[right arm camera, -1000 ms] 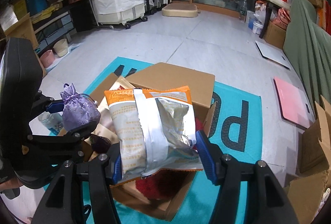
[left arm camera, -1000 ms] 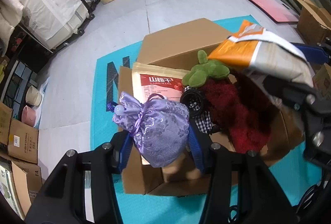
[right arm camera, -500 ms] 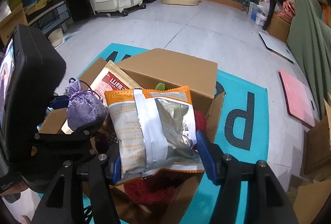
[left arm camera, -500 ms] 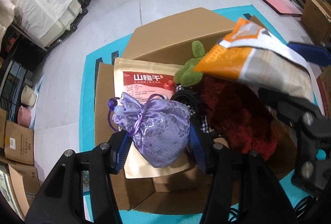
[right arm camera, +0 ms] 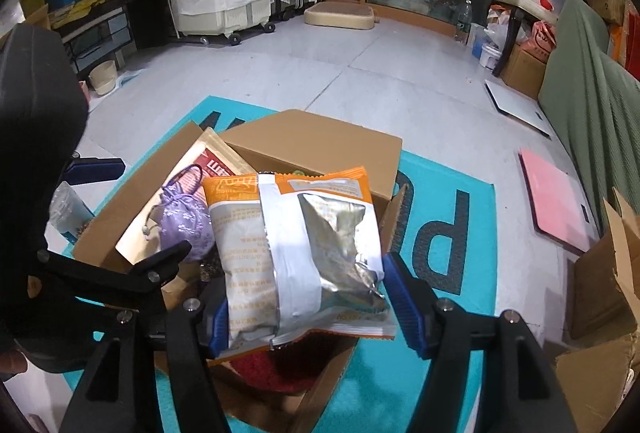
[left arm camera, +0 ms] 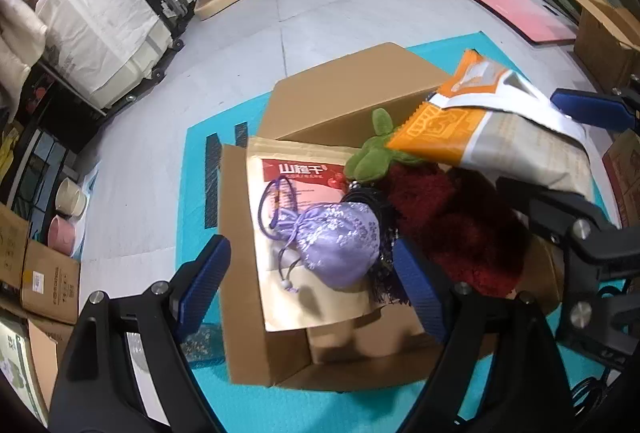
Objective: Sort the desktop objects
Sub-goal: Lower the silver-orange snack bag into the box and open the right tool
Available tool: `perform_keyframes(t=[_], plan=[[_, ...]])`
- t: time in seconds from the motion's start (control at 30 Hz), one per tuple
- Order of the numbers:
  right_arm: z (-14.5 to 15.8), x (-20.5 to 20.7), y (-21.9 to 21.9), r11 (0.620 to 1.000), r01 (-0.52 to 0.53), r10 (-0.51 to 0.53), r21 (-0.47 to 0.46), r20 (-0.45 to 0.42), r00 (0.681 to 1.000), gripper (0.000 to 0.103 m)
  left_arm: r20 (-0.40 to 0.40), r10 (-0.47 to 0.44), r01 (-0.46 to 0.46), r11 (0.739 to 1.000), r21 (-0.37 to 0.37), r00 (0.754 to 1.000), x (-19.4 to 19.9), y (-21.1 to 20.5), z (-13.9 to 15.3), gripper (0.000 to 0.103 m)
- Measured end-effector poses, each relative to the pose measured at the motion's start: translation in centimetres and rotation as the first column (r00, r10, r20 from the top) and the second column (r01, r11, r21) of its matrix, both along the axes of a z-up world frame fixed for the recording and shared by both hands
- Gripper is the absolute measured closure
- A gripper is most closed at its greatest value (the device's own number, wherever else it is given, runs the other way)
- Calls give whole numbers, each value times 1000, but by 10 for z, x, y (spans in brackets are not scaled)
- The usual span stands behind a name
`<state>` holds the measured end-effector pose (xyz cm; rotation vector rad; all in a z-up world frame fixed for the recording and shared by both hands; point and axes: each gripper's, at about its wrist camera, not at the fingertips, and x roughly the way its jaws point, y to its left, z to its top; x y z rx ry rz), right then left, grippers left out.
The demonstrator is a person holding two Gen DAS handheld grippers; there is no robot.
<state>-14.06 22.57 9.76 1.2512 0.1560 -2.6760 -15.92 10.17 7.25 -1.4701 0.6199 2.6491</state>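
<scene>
An open cardboard box on a teal mat holds a tan pouch with a red label, a green plush and a red fuzzy thing. A purple drawstring pouch lies on the tan pouch. My left gripper hangs over it, jaws opening wide; the pouch sits between the fingers, untouched by the pads. My right gripper holds an orange-and-silver snack bag above the box. Its jaws are opening slightly, with the pads still against the bag's edges. The bag hides part of the box.
The teal mat lies on a grey floor. Cardboard boxes and bowls stand at the left, covered luggage behind. A pink board and an open carton are at the right.
My left gripper has spread open and let go of the purple pouch, which has dropped onto the tan pouch in the box. The right gripper keeps the snack bag over the box.
</scene>
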Motion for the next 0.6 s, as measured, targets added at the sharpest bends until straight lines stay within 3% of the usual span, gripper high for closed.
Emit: perform_keyframes(t=[0.23,0.6], plan=[[30,11,-6,998,-37,34,-43,-61,998,25,17,46,-47,997,63,999,14,-21,19,20],[49,46,-28,992,-108,103,-62,-73,992,25,4,74,-74,995,65,997,54,-52,31,20]])
